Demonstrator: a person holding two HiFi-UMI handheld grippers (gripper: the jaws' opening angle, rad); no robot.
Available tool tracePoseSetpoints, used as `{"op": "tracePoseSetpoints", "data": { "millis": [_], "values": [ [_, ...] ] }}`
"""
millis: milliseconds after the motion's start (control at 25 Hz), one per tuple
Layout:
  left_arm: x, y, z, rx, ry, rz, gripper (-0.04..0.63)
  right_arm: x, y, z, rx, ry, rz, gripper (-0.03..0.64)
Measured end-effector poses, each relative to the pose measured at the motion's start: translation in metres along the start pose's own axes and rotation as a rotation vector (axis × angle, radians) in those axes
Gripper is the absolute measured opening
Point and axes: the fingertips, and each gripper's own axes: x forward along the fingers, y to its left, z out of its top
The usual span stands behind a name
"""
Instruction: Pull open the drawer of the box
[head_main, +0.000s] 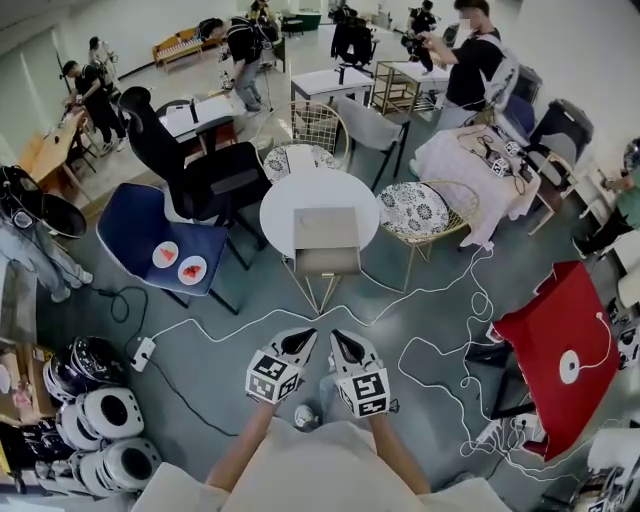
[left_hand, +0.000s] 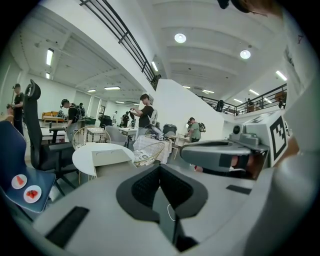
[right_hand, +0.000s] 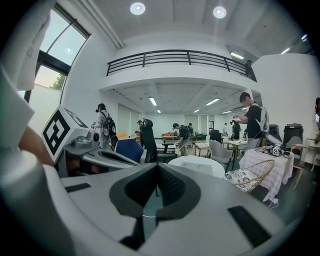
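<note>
1. Head view
   - The box (head_main: 325, 240) sits on the round worktop (head_main: 285, 210), well apart from both grippers.
   - The left gripper (head_main: 298, 344) and the right gripper (head_main: 346, 346) are held low, side by side, close to the person's body. Both point toward the box, jaws closed and empty.
   - The drawer's pull is too small to make out, so aiming at the wrong face is a real risk.
   - Cables (head_main: 440, 335) loop over the floor between the person and the worktop, and a step forward could snag a foot.
   - The wire chair (head_main: 430, 212) and the black office chair (head_main: 185, 170) crowd the worktop's sides, so the near side looks like the only free approach.
   - The box looks light and unfastened. A pull from one gripper alone would likely drag the whole box toward the rim rather than open it, so the other gripper probably has to brace it.

2. Left gripper view
   - The jaws are pressed together with nothing between them.
   - The box (left_hand: 112, 157) lies left of their line, far ahead.
   - If the jaws arrive closed, they would shove the box instead of taking the pull.
   - The blue chair (left_hand: 10, 150) carrying two plates (left_hand: 26, 187) stands near the left, and a wide swing could knock it.

3. Right gripper view
   - The jaws are likewise shut and empty.
   - The box (right_hand: 196, 166) lies a little right of their line.
   - People at tables beyond are well apart and not in the way.
</note>
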Motion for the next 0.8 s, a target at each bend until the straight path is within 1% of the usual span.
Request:
{"op": "tracePoseSetpoints", "data": {
  "millis": [240,800],
  "values": [
    [-0.0021,-0.0046,-0.0018,0.004,0.002,0.000,0.011,-0.0060,0.0006,-0.0040,0.008,0.001,-0.004,0.015],
    [-0.0001,-0.0087,0.0004,0.010,-0.004,0.002,0.011,-0.0051,-0.0032,0.0031,-0.009,-0.013,0.001,0.015]
  ]
}}
